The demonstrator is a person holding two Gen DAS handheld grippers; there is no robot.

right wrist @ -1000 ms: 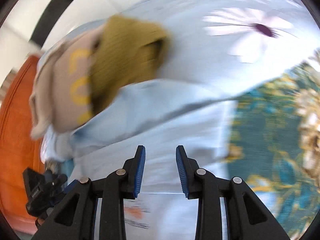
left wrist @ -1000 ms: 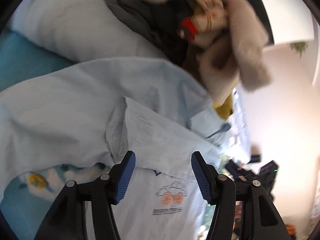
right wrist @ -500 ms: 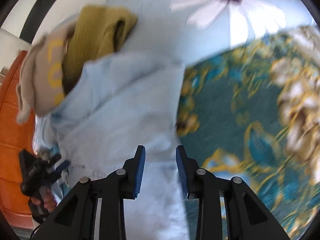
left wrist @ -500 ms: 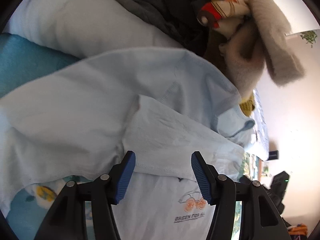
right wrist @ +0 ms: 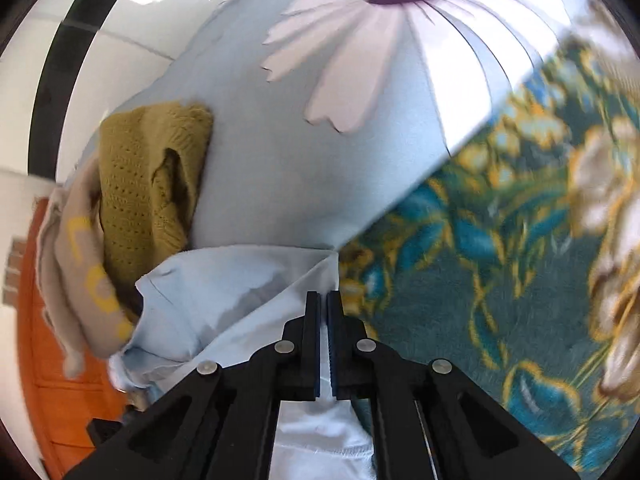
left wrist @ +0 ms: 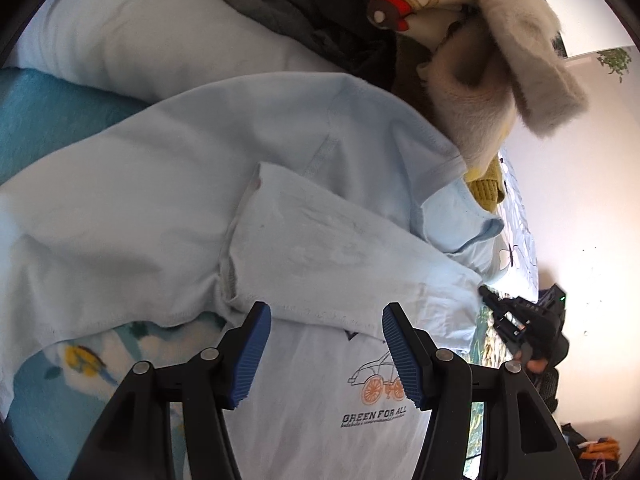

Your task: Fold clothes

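A pale blue T-shirt [left wrist: 168, 200] lies spread on the bed, with one sleeve folded over its body and a car print reading "GREEN FOR ALL" [left wrist: 374, 408] near the camera. My left gripper [left wrist: 324, 344] is open and empty just above the shirt's folded sleeve edge. In the right wrist view my right gripper [right wrist: 323, 308] is shut on the edge of the same shirt [right wrist: 224, 292], with cloth pinched between the pads. The right gripper also shows in the left wrist view [left wrist: 520, 320] at the shirt's far side.
A pile of other clothes lies beyond the shirt: a beige fleece [left wrist: 516, 40], a mustard knit [right wrist: 152, 188], dark garments [left wrist: 320, 12]. A pale pillow [left wrist: 132, 28] and a daisy-print pillow [right wrist: 360, 80] rest on the teal floral blanket [right wrist: 500, 300]. An orange door [right wrist: 44, 380] stands left.
My right gripper has closed from open onto the shirt's edge and swung toward the daisy pillow. My left gripper stays open while the folded sleeve has settled flatter.
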